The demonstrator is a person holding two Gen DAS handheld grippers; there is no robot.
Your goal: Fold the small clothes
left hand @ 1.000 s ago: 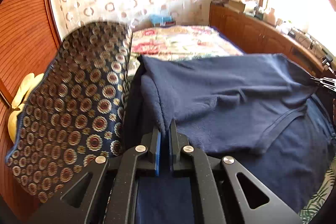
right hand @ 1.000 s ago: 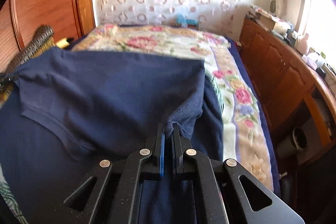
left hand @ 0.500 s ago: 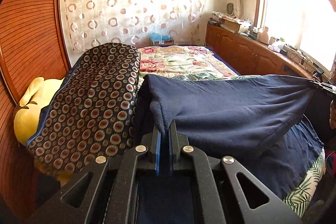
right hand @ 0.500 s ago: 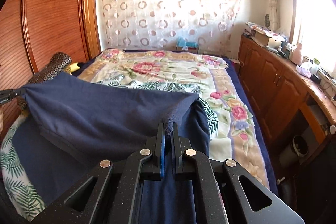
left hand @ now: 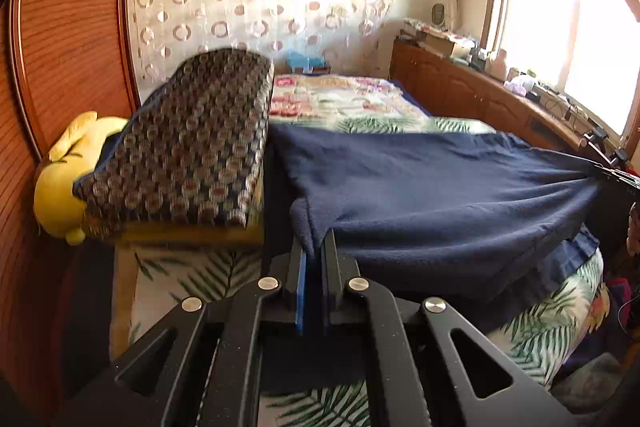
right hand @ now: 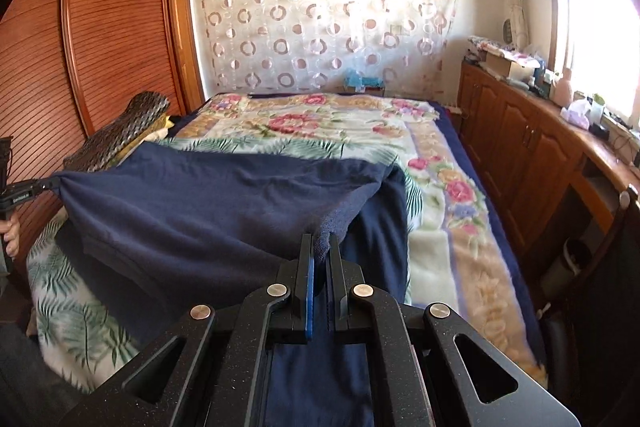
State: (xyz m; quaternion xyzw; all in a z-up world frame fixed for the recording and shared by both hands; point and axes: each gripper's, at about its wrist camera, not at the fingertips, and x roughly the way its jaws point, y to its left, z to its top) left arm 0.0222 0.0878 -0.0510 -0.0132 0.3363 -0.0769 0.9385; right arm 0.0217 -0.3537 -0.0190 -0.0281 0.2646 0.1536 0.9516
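bed [right hand: 460, 235] fills the room's middle, covered by a floral and palm-leaf blanket [right hand: 320, 131]. louvred wooden wardrobe doors [right hand: 100, 27] stand along its left side, a wooden cabinet run [right hand: 520, 147] under the window along its right. a dark patterned cushion [left hand: 192, 147] lies on the bed's left edge, with a yellow plush toy [left hand: 60, 187] against its outer side.

the navy garment [left hand: 440, 195] is lifted above the near part of the bed, stretched flat between the two claws; a lower layer of it hangs beneath and drapes on the blanket.

left gripper [left hand: 314, 255]: clenched on the garment's left corner, a bunch of cloth pinched between the pads and standing up just past the tips. the rest of the cloth runs away to the right of this claw.

right gripper [right hand: 320, 247]: clenched on the opposite corner [right hand: 332, 223], cloth gathered between the pads. the garment spreads to the left of this claw, toward the left gripper, seen at the far left edge of the right wrist view, with the person's hand [right hand: 12, 231] below it.
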